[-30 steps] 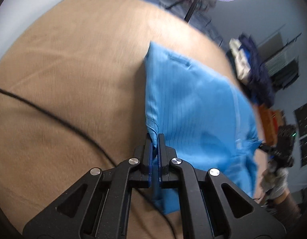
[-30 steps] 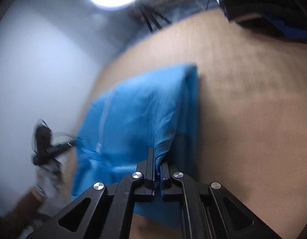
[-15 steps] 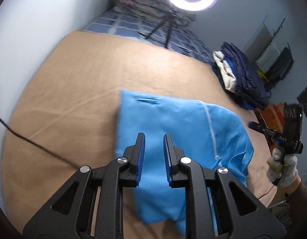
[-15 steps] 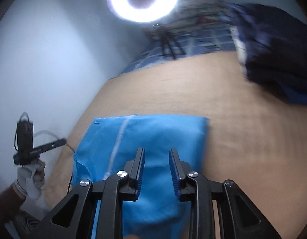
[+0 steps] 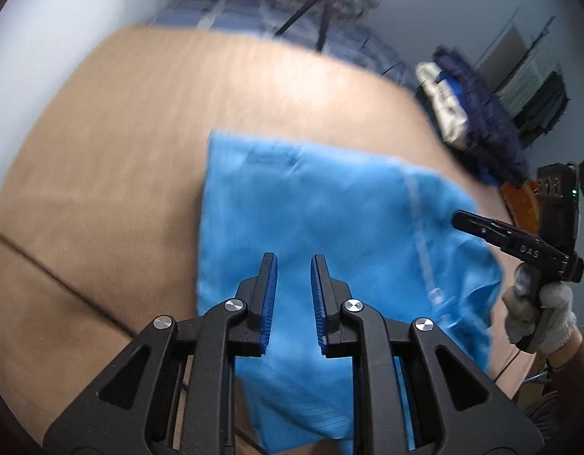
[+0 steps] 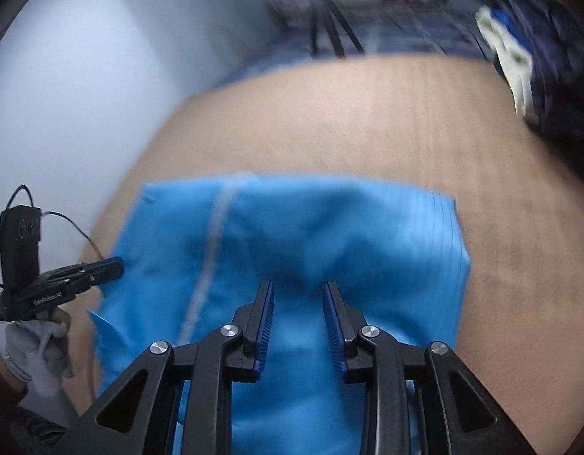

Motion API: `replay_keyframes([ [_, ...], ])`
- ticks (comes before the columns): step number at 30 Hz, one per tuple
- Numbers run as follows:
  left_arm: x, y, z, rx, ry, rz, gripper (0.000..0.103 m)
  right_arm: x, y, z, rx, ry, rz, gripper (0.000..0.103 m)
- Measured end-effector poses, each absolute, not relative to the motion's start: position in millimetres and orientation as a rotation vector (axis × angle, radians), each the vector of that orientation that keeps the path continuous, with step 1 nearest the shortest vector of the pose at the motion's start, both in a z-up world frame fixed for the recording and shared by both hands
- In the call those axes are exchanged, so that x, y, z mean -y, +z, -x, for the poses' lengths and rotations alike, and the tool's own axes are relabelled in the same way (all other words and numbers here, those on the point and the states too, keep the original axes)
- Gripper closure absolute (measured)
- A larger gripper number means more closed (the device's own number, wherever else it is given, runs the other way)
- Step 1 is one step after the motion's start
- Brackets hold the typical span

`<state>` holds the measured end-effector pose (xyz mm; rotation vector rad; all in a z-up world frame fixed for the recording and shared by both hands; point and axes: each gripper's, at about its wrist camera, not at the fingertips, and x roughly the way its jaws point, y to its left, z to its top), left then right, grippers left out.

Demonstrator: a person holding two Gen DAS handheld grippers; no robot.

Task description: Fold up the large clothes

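The bright blue folded fabric garment [image 5: 329,235] lay flat on the tan carpet-like surface [image 5: 113,144], its pale seam stripe [image 6: 212,250] running from twelve toward six o'clock in the right wrist view. The left gripper [image 5: 293,269] hung above it with its black, blue-padded jaws spread and nothing between them — the cloth sat below, untouched. The right gripper [image 6: 297,295], held in a grey-gloved hand [image 5: 538,314] at three o'clock of the left view, was opening its jaws — empty too.
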<state>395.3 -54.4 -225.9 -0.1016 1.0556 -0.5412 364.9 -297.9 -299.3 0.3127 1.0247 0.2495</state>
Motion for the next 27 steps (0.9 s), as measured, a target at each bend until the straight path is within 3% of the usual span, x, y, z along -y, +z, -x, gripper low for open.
replay_keyframes([
  [6, 98, -203, -434, -0.99, -0.593, 0.052, 0.087, 284, -257, -402, -0.937, 0.334, -0.283, 0.075],
  [14, 148, -248, -470, -1.045, -0.597, -0.119, 0.087, 229, -289, -441, -1.055, 0.429, -0.059, 0.083],
  [20, 137, -279, -480, -1.07, -0.607, -0.042, 0.086, 231, -335, -444, -1.136, 0.396, -0.014, 0.089],
  [27, 95, -246, -460, -1.029, -0.547, 0.014, 0.086, 276, -305, -413, -1.079, 0.351, -0.152, 0.082],
])
